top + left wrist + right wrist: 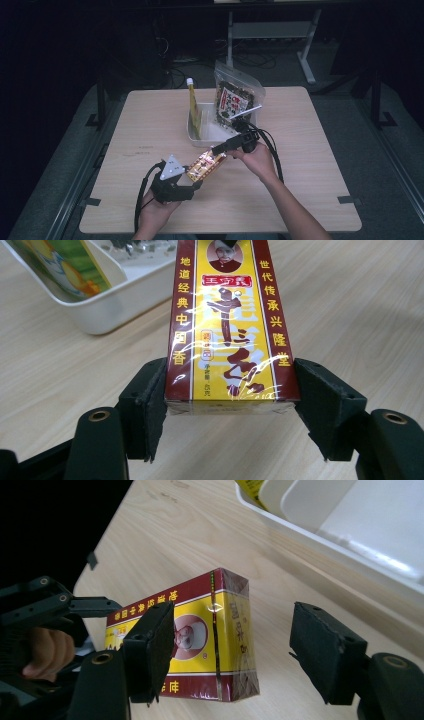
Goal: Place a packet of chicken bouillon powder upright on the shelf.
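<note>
The left gripper (192,184) clamps the near end of a cellophane-wrapped red-and-yellow box (230,330), holding it above the table (310,150) just near of the white tray (212,136). The right gripper (217,149) straddles its far end, jaws wide, one pad (320,652) clear, likely mid-handover.

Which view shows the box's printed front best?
The left gripper view: the box faces the camera, its red and yellow front sharp, pinched between the left gripper pads. The right gripper view shows its end and one face at an angle. The high view shows it small and glary.
</note>
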The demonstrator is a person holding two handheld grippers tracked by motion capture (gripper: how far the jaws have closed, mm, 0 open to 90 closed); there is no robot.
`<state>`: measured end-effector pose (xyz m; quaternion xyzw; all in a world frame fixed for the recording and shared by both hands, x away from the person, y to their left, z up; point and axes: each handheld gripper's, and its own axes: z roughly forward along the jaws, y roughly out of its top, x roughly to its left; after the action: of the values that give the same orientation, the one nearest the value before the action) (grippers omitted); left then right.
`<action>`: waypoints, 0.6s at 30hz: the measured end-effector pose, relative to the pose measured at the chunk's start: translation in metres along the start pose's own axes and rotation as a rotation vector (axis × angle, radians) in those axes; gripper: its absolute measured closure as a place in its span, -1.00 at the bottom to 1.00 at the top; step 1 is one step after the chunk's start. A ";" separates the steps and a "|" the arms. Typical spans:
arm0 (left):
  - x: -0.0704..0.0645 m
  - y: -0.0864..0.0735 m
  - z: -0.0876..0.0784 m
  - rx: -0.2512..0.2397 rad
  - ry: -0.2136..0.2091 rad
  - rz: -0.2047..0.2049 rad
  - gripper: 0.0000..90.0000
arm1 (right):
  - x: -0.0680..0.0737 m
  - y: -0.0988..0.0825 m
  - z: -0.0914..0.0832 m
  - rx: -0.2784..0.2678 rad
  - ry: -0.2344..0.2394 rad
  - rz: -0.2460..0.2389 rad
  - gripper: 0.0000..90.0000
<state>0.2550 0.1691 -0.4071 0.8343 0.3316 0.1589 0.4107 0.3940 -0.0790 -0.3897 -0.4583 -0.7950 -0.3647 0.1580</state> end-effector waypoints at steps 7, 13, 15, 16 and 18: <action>0.001 0.000 -0.004 -0.044 0.006 -0.008 -0.26 | 0.000 0.003 0.006 0.012 0.088 0.029 -0.20; 0.004 -0.002 -0.002 -0.050 -0.009 -0.009 -0.27 | 0.007 0.007 0.006 0.044 0.095 0.014 -0.03; 0.007 -0.003 -0.002 -0.043 -0.020 -0.012 -0.27 | 0.010 0.008 0.004 0.045 0.079 -0.003 0.05; 0.007 -0.003 -0.002 -0.043 -0.020 -0.012 -0.27 | 0.011 0.009 0.003 0.045 0.077 -0.003 0.09; 0.010 -0.005 -0.001 -0.041 -0.033 -0.019 -0.27 | 0.013 0.010 0.000 0.043 0.073 -0.012 0.15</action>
<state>0.2598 0.1784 -0.4102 0.8251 0.3293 0.1477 0.4347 0.3951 -0.0677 -0.3775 -0.4365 -0.7989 -0.3651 0.1947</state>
